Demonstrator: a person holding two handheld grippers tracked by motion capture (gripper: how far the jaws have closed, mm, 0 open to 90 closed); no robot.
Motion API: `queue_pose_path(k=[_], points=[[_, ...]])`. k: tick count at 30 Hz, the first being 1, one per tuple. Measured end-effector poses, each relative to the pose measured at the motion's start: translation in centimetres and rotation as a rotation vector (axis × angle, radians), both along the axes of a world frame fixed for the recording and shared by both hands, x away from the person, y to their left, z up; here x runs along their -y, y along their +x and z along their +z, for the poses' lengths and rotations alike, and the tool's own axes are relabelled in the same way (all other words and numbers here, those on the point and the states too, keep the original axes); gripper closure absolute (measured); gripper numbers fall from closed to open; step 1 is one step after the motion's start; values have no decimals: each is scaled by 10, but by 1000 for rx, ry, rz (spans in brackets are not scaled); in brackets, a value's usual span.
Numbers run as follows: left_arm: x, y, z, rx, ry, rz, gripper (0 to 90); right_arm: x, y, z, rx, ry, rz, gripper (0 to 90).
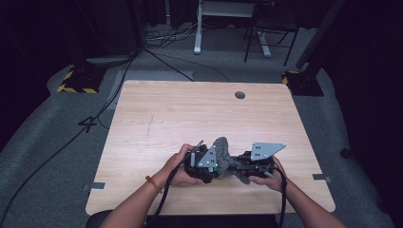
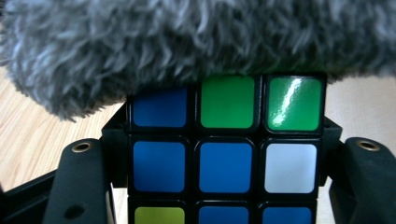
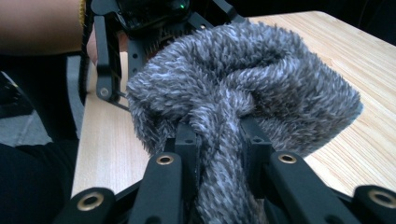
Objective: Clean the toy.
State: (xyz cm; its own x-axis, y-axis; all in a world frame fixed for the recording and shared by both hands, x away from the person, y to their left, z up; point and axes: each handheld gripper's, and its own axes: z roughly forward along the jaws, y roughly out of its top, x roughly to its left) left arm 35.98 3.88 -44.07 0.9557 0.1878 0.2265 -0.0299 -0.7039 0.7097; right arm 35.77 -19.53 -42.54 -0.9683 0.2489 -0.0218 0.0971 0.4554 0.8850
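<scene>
Right, near edge first: both forearms come in low over the worktop [image 1: 157,114], hands close together just in from the front edge. Left gripper [image 1: 215,167] is clamped on a puzzle cube [image 2: 226,154]; in the left gripper view its jaws sit tight against the cube's two sides, face showing blue, green, white and one yellow-green tile. Right gripper [image 1: 237,168] is clenched on a grey fuzzy cloth [image 3: 243,93]; in the right gripper view a bunched fold of the pile is pinched between the jaws, with the rest ballooning out beyond them. The cloth hangs over the cube's top edge and covers part of the top row of tiles, touching it. From the high view the cloth stands up between the two grippers, which point at each other, nearly touching. Left wrist has an orange band [image 1: 152,183]. Cables trail back from both grippers toward the person. Further out the worktop is bare wood with a round grommet hole [image 1: 240,95] near the far edge. Beyond that, grey floor, loose cables, and yellow-black striped stand bases [image 1: 76,81] at the left and right far corners.
</scene>
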Motion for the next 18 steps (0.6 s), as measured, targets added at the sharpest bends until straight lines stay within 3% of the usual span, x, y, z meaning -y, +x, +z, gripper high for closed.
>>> queue_pose_path(k=[5,11,15,18], points=[[6,2,-1,-5,23,12,330,-7,-5,2,53,-35,-6,744],[9,5,-3,-6,39,19,331,-15,-6,5,59,-34,1,743],[2,6,4,-3,-5,32,332,-8,2,5,79,-80,-76,744],[-6,4,12,14,-53,38,332,9,16,-4,9,-81,-137,745]])
